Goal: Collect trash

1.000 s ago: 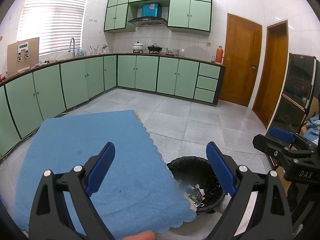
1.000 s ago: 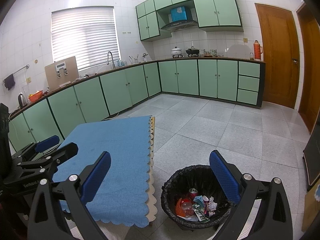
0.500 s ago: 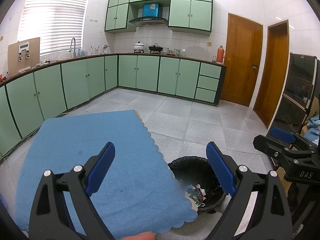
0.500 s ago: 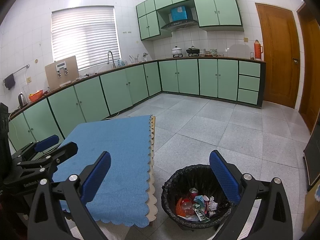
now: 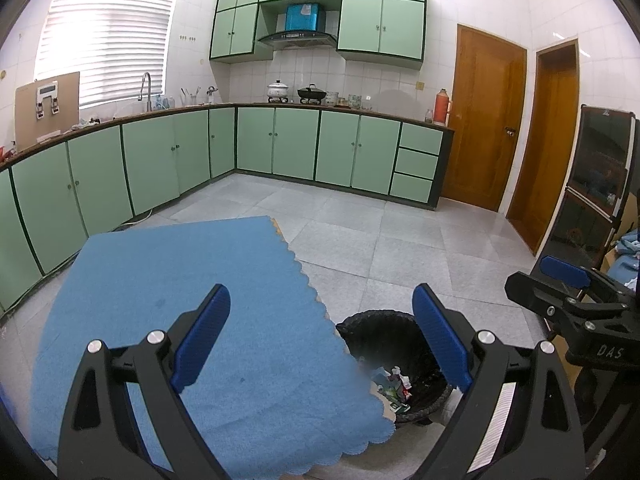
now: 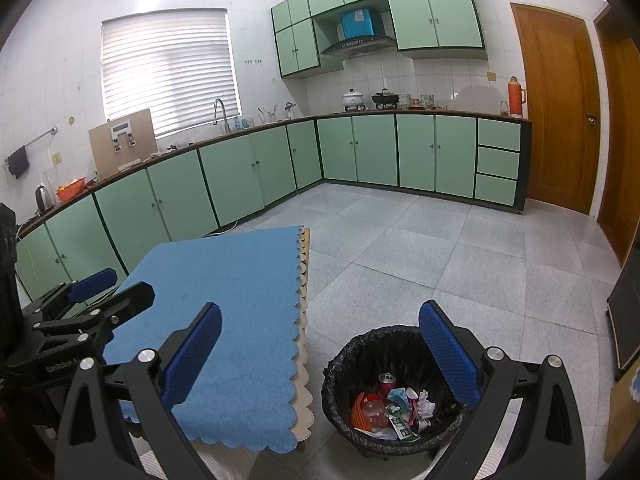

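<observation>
Black-lined trash bin (image 6: 394,390) standing on the floor beside the table (image 6: 224,300), holding a red can, crumpled paper and wrappers — clearest from the right wrist. Left gripper (image 5: 320,336) and right gripper (image 6: 320,354) hovering, jaws spread wide, gripping nothing.
</observation>
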Demonstrator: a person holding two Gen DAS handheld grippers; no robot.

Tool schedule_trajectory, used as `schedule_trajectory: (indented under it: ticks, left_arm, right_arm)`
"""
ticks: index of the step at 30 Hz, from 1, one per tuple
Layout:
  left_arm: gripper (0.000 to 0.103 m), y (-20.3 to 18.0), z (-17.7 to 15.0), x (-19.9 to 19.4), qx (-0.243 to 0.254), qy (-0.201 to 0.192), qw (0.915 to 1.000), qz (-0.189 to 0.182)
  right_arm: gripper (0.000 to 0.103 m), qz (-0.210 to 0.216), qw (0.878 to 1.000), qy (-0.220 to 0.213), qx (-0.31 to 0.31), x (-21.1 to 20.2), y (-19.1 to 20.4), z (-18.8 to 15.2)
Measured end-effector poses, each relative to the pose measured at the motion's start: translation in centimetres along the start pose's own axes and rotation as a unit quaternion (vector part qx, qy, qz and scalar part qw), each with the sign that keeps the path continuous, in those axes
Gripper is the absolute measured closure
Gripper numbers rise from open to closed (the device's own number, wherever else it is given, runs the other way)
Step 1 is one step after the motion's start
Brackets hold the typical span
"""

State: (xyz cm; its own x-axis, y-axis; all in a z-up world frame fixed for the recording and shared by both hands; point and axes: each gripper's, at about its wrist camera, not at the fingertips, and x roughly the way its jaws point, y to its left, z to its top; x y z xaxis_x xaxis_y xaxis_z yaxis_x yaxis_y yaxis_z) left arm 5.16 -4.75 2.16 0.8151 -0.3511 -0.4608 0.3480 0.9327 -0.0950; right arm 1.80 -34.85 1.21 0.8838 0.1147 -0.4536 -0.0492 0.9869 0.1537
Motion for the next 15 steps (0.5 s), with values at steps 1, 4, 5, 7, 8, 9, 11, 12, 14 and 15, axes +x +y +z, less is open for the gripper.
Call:
schedule_trajectory:
  ticks: [1, 4, 5, 7, 8, 9, 11, 12, 14, 15]
  left_arm:
    - [0.014, 0.06, -0.04, 0.08, -0.001, 0.001, 1.0, 0.0]
    - [0.014, 0.39, -0.12, 0.17, -0.003, 0.001, 1.0, -0.002]
    - [0.014, 0.53, -0.13, 0.15, -0.004, 0.001, 1.0, -0.003]
    - [0.014, 0.6, -0.18, 0.28, -0.003, 0.001, 1.0, -0.003]
    - [0.014, 0.7, -0.2, 0.29, -0.002, 0.002, 1.0, -0.003]
    - [0.014, 0.75, -0.2, 0.32, -0.002, 0.003, 1.0, -0.003]
    - [0.014, 0.83, -0.08, 0.41, -0.001, 0.004, 1.0, -0.002]
    - [0.014, 0.52, -0.03, 0.45, -0.001, 0.005, 1.0, -0.001]
    - [0.014, 0.69, 0.04, 0.49, -0.001, 0.006, 1.0, 0.001]
    - [0.014, 0.63, 0.0, 0.49, -0.001, 0.006, 1.0, 0.002]
  right_arm:
    - [0.006, 0.0, 1.0, 0.001, 0.0, 0.06, 0.07, -0.09]
    - [0.006, -0.001, 1.0, 0.002, 0.0, 0.12, -0.21, -0.03]
    - [0.006, -0.001, 1.0, 0.003, 0.0, 0.16, -0.24, -0.06]
    - [0.006, -0.002, 1.0, 0.004, 0.001, 0.19, -0.33, -0.07]
    - [0.006, -0.002, 1.0, 0.004, 0.001, 0.21, -0.37, -0.11]
    - [0.006, -0.002, 1.0, 0.005, 0.002, 0.23, -0.37, -0.17]
    - [0.006, -0.002, 1.0, 0.006, 0.002, 0.35, -0.56, -0.06]
    - [0.006, -0.002, 1.0, 0.006, 0.002, 0.36, -0.6, -0.06]
    - [0.006, -0.002, 1.0, 0.007, 0.003, 0.4, -0.62, -0.1]
    - [0.006, -0.002, 1.0, 0.007, 0.003, 0.4, -0.55, -0.1]
